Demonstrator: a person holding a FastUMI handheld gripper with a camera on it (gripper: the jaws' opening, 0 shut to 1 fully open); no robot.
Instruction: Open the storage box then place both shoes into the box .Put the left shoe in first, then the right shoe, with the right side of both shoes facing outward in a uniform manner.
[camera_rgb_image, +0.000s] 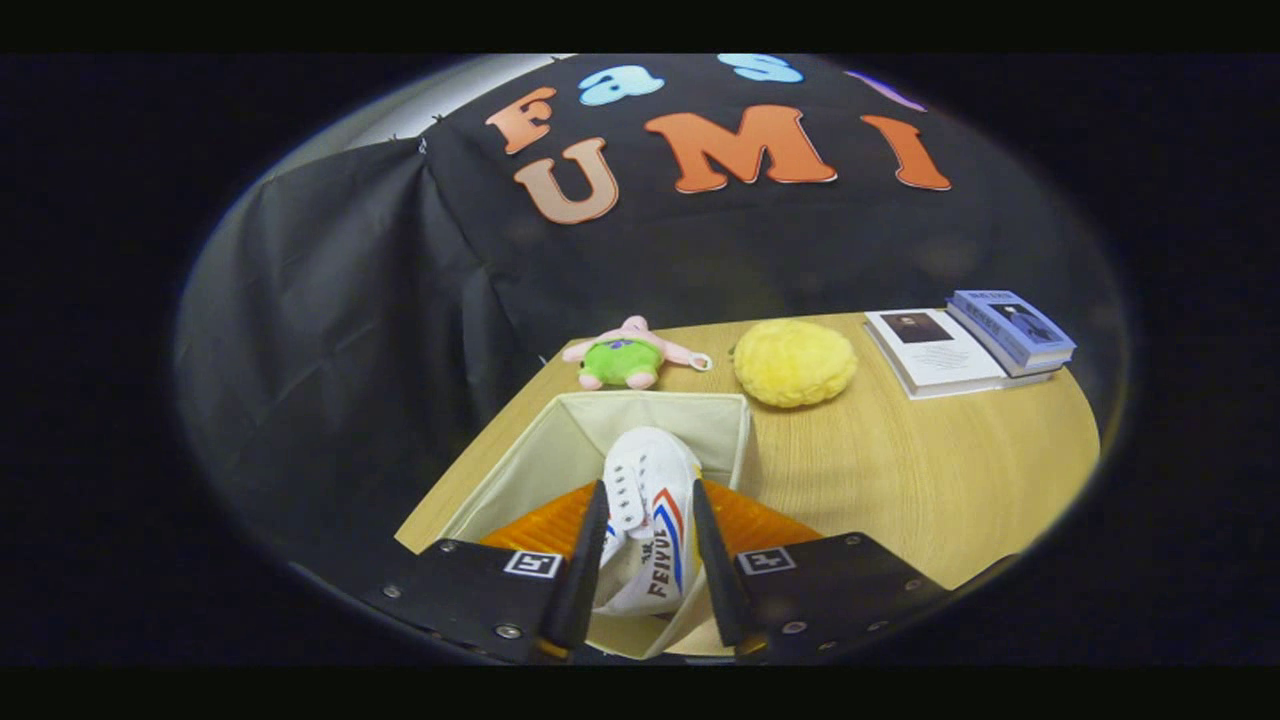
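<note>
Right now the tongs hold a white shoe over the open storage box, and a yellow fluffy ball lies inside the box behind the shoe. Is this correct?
Not quite. The gripper view shows the tongs holding the white shoe over the open storage box, but the yellow fluffy ball is not inside it. It lies on the wooden table beyond the box, between the plush toy and the books.
</note>
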